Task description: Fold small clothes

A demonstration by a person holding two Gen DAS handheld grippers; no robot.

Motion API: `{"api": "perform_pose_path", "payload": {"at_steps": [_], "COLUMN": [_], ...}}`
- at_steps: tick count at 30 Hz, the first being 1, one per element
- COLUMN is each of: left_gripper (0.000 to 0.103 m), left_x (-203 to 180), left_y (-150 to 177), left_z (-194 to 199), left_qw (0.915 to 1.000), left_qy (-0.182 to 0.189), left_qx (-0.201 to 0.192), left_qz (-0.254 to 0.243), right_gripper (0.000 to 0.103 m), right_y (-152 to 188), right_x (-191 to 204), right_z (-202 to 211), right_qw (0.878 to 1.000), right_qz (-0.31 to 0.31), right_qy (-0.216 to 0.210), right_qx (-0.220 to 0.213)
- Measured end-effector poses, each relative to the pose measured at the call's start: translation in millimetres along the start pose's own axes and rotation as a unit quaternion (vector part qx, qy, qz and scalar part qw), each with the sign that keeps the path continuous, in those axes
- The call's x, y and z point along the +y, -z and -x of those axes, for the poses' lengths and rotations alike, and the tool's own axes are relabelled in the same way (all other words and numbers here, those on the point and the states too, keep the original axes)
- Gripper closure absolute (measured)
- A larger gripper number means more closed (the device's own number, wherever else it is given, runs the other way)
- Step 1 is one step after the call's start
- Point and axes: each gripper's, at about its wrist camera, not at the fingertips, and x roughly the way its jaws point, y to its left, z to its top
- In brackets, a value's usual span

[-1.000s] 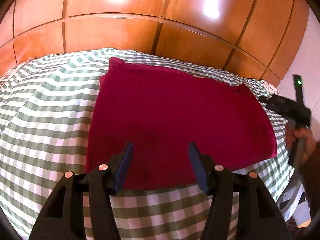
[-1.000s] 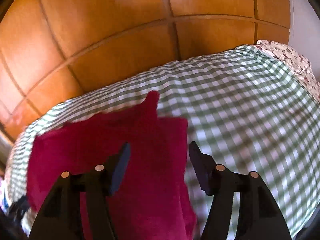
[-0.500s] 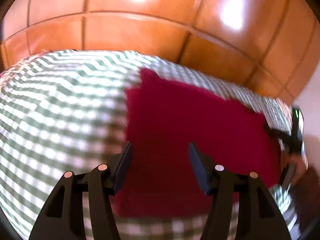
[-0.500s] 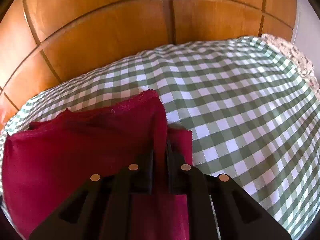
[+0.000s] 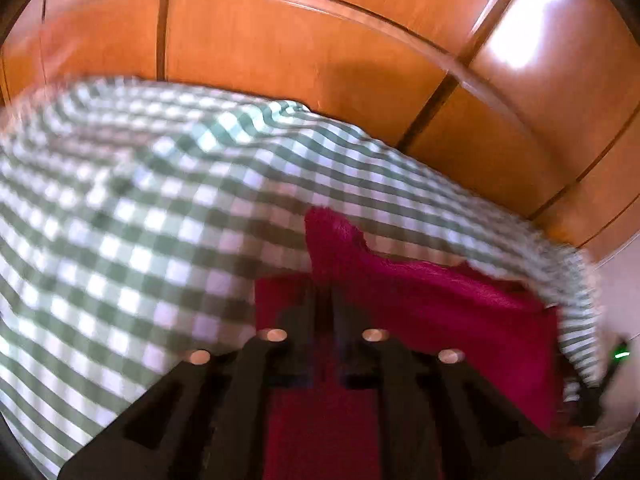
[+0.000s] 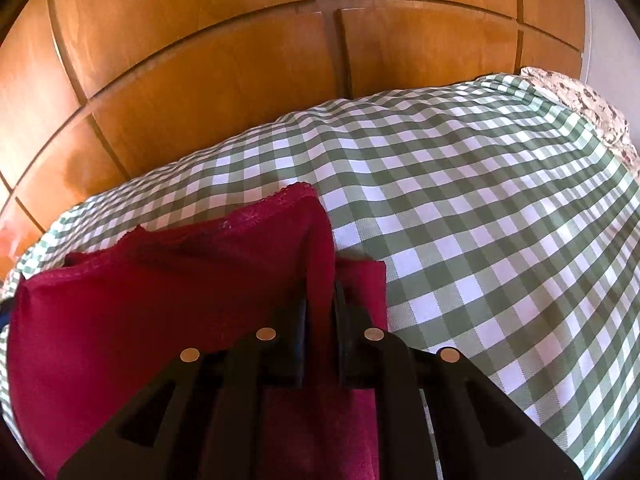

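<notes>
Crimson fabric fills the space right in front of both my cameras. Nearest in the left wrist view, my left claw (image 5: 325, 304) has its jaws pinched together on the red garment (image 5: 440, 304), gripping it at its left edge, with a fold of cloth rising out above the tips. That picture is smeared, so I cannot tell how much cloth sits between the pads. In the right wrist view my right claw (image 6: 320, 300) is clamped on the same red garment (image 6: 160, 300) near its right edge, a ridge of fabric standing up between the two black fingers (image 6: 298, 328) and running away from the camera to a scalloped hem.

The garment lies bunched on a green and white checked cloth (image 6: 460, 220) that covers the surface beneath, and a lower layer of red shows flat under each claw. From the right camera the cloth spreads to the left of the claw; from the left camera it spreads to the right, where a small green light (image 5: 621, 354) glows at the frame's edge.

Further off, past the far edge of the checked cloth, stand glossy orange-brown wooden panels (image 6: 240, 80). At the far right corner a patch of flowered fabric (image 6: 592, 108) peeks out beside the checks.
</notes>
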Motion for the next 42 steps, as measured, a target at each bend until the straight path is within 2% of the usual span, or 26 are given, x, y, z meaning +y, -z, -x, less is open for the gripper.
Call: {"api": "perform_pose_path", "payload": {"at_steps": [2,4,8,10,11,13,16,20,24,27,29,38,40,42], "left_gripper": [0.097,0.097,0.094,0.083,0.073,0.072,0.072,0.070,0.068,0.066,0.065,0.063,0.060,0.051], "left_x": [-7,-8,-15,-21,-27,-37,-68,-109,-142,-145,-138,-139,-138,-136], "left_y": [1,6,12,13,14,16,25,37,51,57,58,57,57,57], "left_z": [-5,-26,-37,-25,-13,7,26,22,-3,-21,-32,-30,-24,-19], "left_qw": [0.9992,0.9967,0.9937,0.9912,0.9887,0.9866,0.9845,0.9815,0.9781,0.9796,0.9835,0.9848,0.9850,0.9855], "left_qy": [-0.035,-0.078,-0.105,-0.123,-0.135,-0.130,-0.091,-0.041,-0.019,-0.022,-0.011,-0.008,-0.014,-0.020], "left_qx": [-0.014,-0.007,-0.018,-0.029,-0.049,-0.080,-0.106,-0.094,-0.062,-0.041,-0.032,-0.035,-0.038,-0.043], "left_qz": [-0.014,-0.022,-0.035,-0.039,-0.043,-0.057,-0.106,-0.162,-0.198,-0.195,-0.177,-0.170,-0.168,-0.163], "right_gripper": [0.093,0.093,0.093,0.093,0.093,0.093,0.093,0.093,0.093,0.093,0.093,0.093,0.093,0.093], "right_y": [1,1,1,1,2,2,2,3,3,3,4,4,4,4], "right_x": [-1,-4,-7,-8,-8,-9,-7,-6,-7,-8,-9,-11,-11,-12], "right_z": [0,-2,-3,-3,-3,-3,-3,-2,-3,-3,-3,-4,-4,-4], "right_qw": [1.000,1.000,1.000,0.999,0.999,0.999,0.999,0.999,0.999,0.999,0.999,0.998,0.998,0.998], "right_qz": [-0.003,-0.011,-0.019,-0.023,-0.025,-0.028,-0.025,-0.026,-0.026,-0.030,-0.034,-0.048,-0.050,-0.053], "right_qy": [-0.003,-0.010,-0.020,-0.024,-0.025,-0.027,-0.021,-0.020,-0.021,-0.024,-0.029,-0.037,-0.038,-0.039], "right_qx": [-0.003,-0.004,-0.006,-0.005,-0.005,-0.006,-0.007,-0.008,-0.008,-0.008,-0.008,-0.008,-0.008,-0.008]}}
